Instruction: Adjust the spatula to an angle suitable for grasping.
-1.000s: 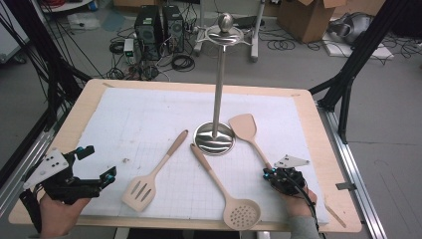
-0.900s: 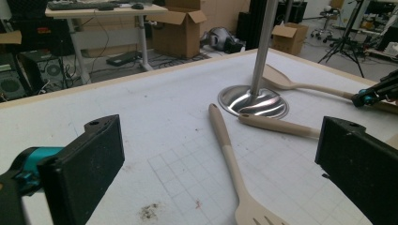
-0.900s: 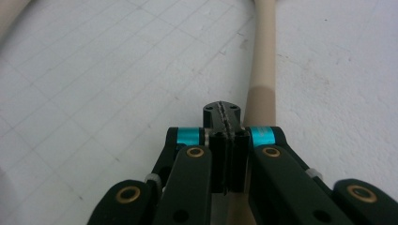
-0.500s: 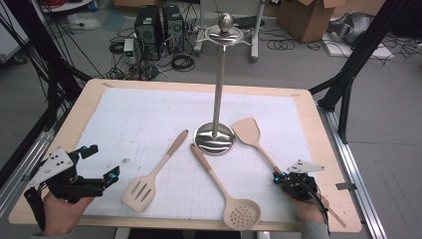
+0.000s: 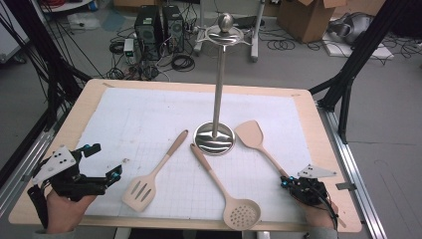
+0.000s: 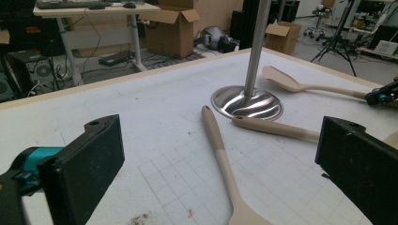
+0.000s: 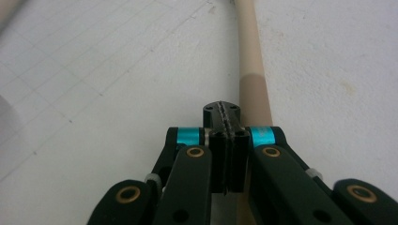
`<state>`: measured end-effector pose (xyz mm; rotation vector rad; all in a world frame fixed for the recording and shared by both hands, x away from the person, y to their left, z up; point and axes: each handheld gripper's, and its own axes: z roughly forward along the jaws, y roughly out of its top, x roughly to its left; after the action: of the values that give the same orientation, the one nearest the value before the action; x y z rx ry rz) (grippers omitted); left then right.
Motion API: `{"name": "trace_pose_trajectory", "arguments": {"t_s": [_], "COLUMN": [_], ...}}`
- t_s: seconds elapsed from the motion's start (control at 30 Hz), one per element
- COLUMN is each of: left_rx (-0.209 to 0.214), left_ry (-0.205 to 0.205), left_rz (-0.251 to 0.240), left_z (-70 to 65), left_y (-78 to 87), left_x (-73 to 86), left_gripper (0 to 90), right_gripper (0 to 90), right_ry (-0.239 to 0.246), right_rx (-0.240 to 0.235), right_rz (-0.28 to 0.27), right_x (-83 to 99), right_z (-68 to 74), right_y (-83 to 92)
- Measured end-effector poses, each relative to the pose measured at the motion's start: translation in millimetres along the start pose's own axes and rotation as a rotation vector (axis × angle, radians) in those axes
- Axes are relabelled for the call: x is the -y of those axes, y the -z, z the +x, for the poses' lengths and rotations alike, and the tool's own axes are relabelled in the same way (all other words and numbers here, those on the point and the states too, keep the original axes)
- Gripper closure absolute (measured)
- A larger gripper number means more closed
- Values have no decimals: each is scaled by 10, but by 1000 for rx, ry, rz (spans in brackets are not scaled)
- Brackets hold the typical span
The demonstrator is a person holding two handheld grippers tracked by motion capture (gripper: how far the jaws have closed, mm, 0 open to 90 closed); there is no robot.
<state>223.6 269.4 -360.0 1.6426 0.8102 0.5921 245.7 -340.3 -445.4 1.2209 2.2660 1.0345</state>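
Observation:
Three beige utensils lie on the white mat around a steel hanging stand (image 5: 215, 137): a slotted turner (image 5: 142, 191), a perforated spoon (image 5: 241, 214) and a solid spatula (image 5: 249, 133). My right gripper (image 5: 287, 183) is at the spatula's handle end, low over the mat. In the right gripper view its jaws (image 7: 223, 110) are pressed together with nothing between the tips, and the spatula handle (image 7: 248, 56) runs under their right side. My left gripper (image 5: 103, 160) is held open at the near left, with nothing between its jaws (image 6: 220, 164), facing the turner's handle (image 6: 218, 140) and the stand (image 6: 246, 101).
The stand's pole rises to a ring of hooks with a ball on top (image 5: 225, 22). The wooden table (image 5: 328, 149) has metal rails on both sides. Computers, cables and cardboard boxes are on the floor beyond the far edge.
My right gripper has drawn toward the near right corner, and the solid spatula has slid that way with it. The left gripper has stayed put.

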Motion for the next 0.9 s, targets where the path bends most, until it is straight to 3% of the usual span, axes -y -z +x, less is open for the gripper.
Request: {"name": "trace_pose_trajectory", "arguments": {"t_s": [0.5,0.6,0.63,0.8,0.9], "left_rx": [5,7,7,14,15], "left_ry": [3,7,10,9,13], "left_rz": [-1,-4,-11,-13,-12], "left_z": [4,19,20,27,46], "left_y": [-15,-23,-28,-32,-24], "left_x": [-4,-13,-17,-22,-12], "left_gripper": [20,21,20,20,20], "right_gripper": [900,900,900,900,900], "right_ry": [-29,-68,-69,-59,-89], "right_rx": [10,-14,-18,21,62], "right_rz": [-7,-100,-108,-85,-81], "right_x": [74,-52,-116,-384,-569], "right_z": [-94,-80,-69,-9,-28], "right_y": [116,139,127,-22,-214]}}
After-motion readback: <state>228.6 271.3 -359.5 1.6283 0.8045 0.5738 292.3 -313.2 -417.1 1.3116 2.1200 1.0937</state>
